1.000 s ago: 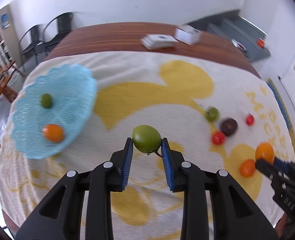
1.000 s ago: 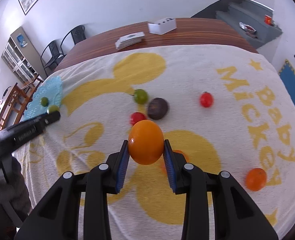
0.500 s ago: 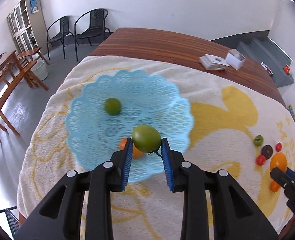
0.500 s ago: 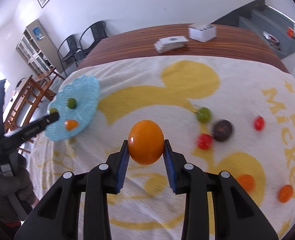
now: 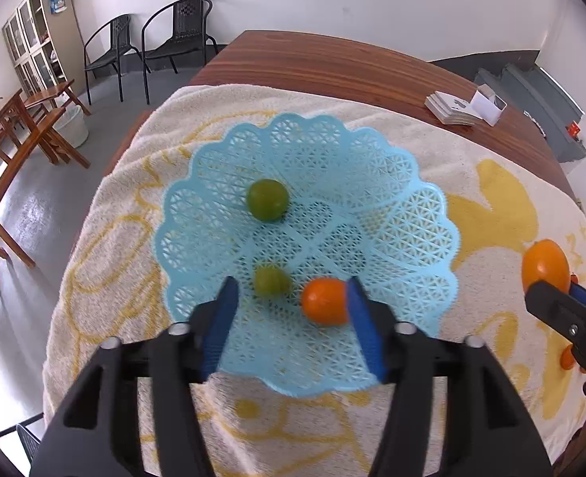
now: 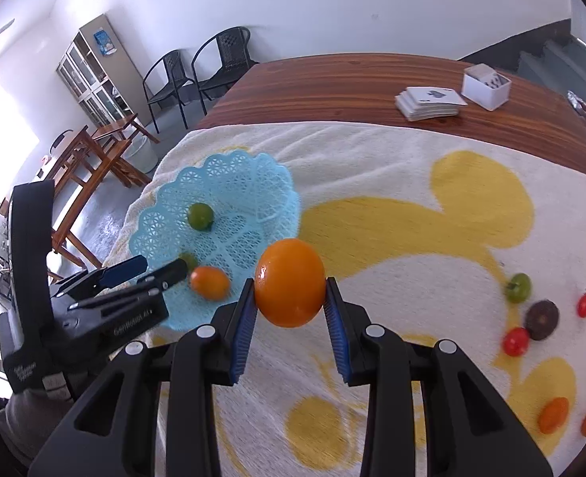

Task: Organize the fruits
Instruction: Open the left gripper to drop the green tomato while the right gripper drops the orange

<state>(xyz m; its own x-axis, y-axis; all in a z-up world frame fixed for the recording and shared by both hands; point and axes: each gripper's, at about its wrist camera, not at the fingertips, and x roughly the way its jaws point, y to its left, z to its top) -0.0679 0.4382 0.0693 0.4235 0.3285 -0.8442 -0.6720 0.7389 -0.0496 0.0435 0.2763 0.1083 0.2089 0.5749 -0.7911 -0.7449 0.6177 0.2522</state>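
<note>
A blue lattice basket [image 5: 372, 183] [image 6: 249, 183] lies on the towel and holds a green fruit [image 5: 267, 199] [image 6: 200, 216], a small orange fruit [image 5: 324, 300] [image 6: 210, 282] and a second green fruit [image 5: 271, 281]. My left gripper [image 5: 291, 318] [image 6: 153, 268] hovers open over the basket's near side, with that second green fruit lying below its fingers. My right gripper [image 6: 291, 310] is shut on a large orange [image 6: 290, 282] [image 5: 546, 264], held above the towel just right of the basket.
Loose on the towel [image 6: 412, 183] at the right lie a green tomato [image 6: 518, 287], a dark fruit [image 6: 542, 319], two red tomatoes [image 6: 515, 341] and two small orange fruits [image 6: 553, 414]. A card stack [image 6: 430, 102] and white box [image 6: 486, 86] sit on the bare wood beyond.
My left gripper has opened and the green fruit it held now lies in the basket. My right gripper has carried the orange leftward, closer to the basket.
</note>
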